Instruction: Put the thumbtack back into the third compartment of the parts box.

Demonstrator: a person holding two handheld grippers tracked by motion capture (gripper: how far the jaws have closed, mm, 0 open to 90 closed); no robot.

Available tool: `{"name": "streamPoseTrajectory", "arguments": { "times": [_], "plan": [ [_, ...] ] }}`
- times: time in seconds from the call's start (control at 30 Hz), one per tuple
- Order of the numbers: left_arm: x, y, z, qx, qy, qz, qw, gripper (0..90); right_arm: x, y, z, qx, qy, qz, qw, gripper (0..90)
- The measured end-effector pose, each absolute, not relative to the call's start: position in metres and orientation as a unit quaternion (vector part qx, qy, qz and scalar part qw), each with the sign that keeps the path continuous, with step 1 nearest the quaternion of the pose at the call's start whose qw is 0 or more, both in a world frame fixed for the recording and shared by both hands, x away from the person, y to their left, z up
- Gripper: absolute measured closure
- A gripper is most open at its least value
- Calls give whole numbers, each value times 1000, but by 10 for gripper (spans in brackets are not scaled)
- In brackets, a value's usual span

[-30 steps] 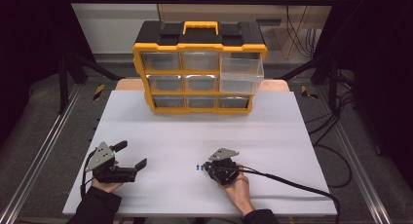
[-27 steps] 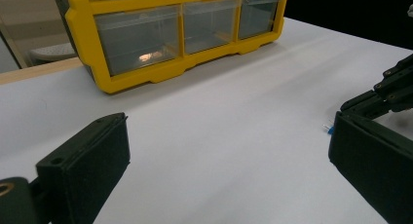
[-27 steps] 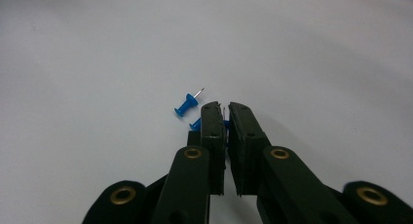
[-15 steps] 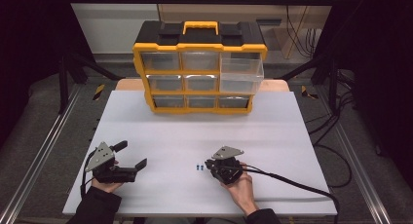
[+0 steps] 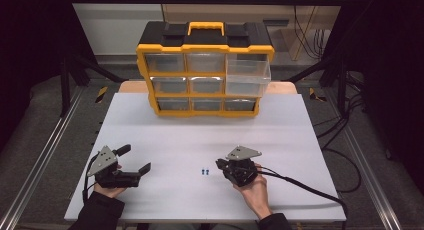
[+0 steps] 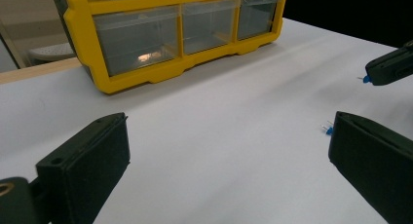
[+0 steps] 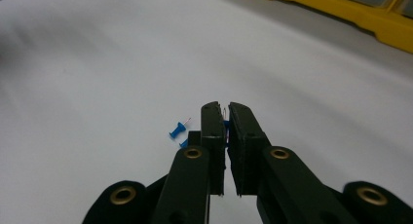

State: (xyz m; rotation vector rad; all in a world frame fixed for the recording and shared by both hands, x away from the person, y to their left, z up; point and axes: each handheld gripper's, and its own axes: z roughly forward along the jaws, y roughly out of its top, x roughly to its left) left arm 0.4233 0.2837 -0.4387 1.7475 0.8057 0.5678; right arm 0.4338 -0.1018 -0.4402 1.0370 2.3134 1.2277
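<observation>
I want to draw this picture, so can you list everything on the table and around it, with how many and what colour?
Yellow and black plastic drawer cabinet: one, far middle of the table, with clear drawers; the top right clear drawer is pulled out.
White table top: one, under everything.
Small blue push pins: two lying near the front middle, left of the right tongs; one more blue pin is pinched in the right tongs.
Black cable: one, trailing from the right tongs.
Left tongs: black, front left, jaws wide open, held by a hand.
Right tongs: black, front right, shut on a pin.
</observation>
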Motion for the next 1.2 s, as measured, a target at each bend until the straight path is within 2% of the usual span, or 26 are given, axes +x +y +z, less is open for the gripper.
{"name": "streamPoseTrajectory", "arguments": {
  "times": [1.2],
  "plan": [
    [424, 283, -440, 737, 339, 238, 533, 9, 435, -149, -380, 360, 762, 498, 204, 859]
  ]
}}
